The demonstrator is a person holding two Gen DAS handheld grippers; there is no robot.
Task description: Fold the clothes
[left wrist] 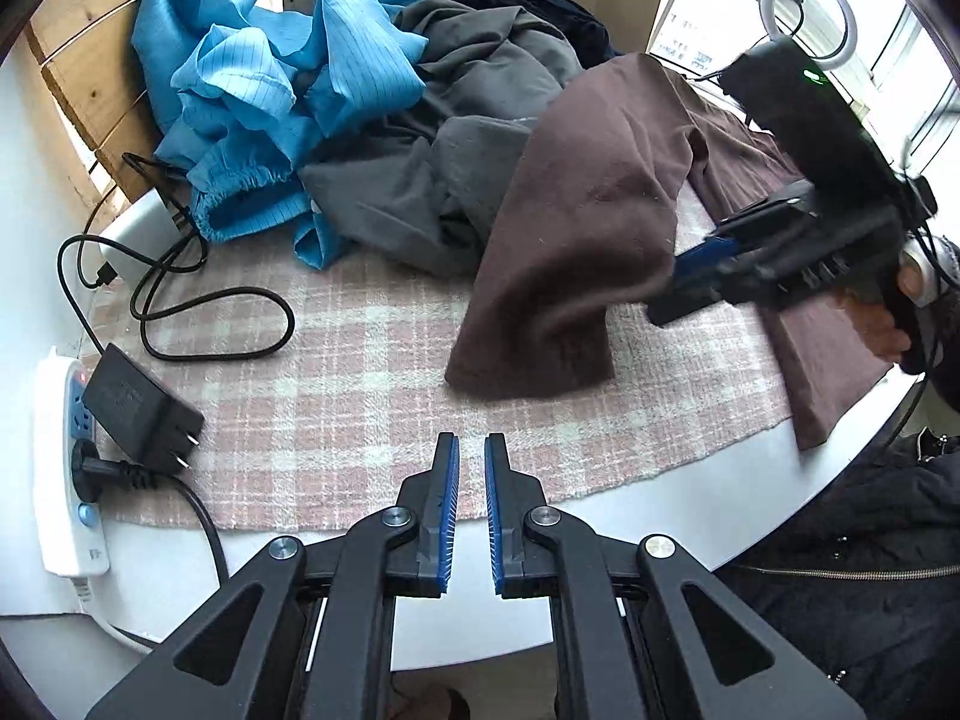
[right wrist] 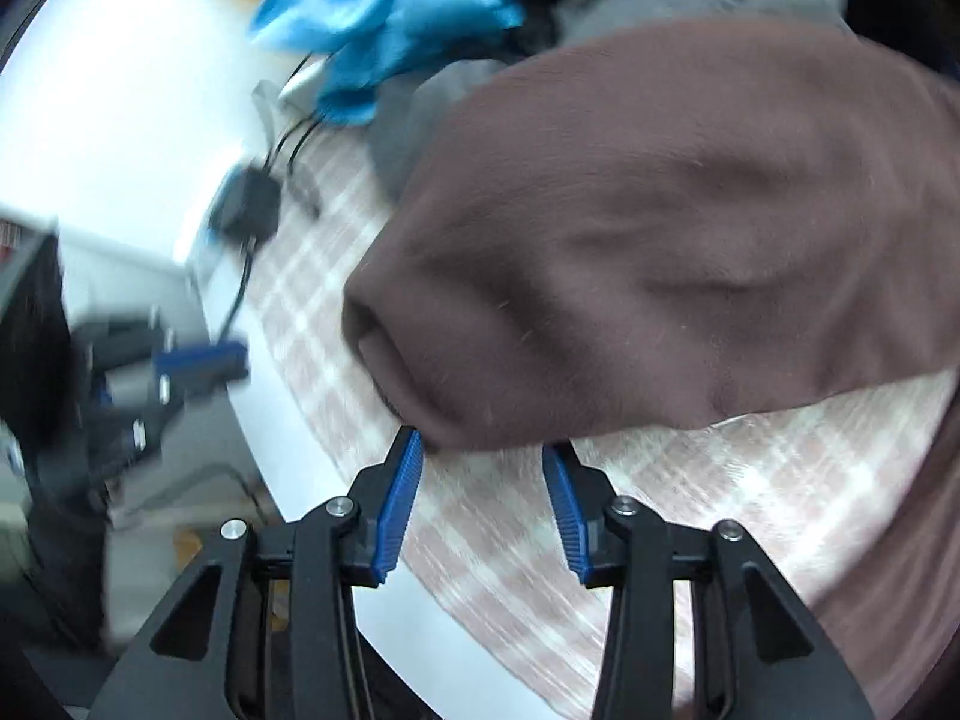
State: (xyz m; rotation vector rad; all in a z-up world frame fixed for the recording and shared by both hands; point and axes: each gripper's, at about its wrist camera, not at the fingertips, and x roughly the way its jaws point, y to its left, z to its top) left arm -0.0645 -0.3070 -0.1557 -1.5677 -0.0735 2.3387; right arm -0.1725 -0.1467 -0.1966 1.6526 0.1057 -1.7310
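Our left gripper points down over the near edge of the table, its blue pads drawn almost together with only a thin slit between them and nothing caught there. Below its tips lies a pink and white checked cloth spread over a round white table.

Our right gripper has its jaws spread, and the hem of the brown garment hangs just at their tips, brushing the left pad; the pads do not press on it. That view is blurred, so we cannot tell more of the contact. In the left wrist view the same gripper sits at the right, held in a hand, beside a draped fold of the brown garment, whose far part lies flat toward the table's right edge.

Behind the brown garment a grey garment lies crumpled, with a bright blue one heaped to its left and something dark navy at the back. All rest on the checked cloth.

To the left, a black cable loops across the table, a black power adapter lies near a white power strip at the rim. Wooden boards stand behind the pile, and a ring light stands before a bright window at the back right. A dark jacket shows at the lower right.
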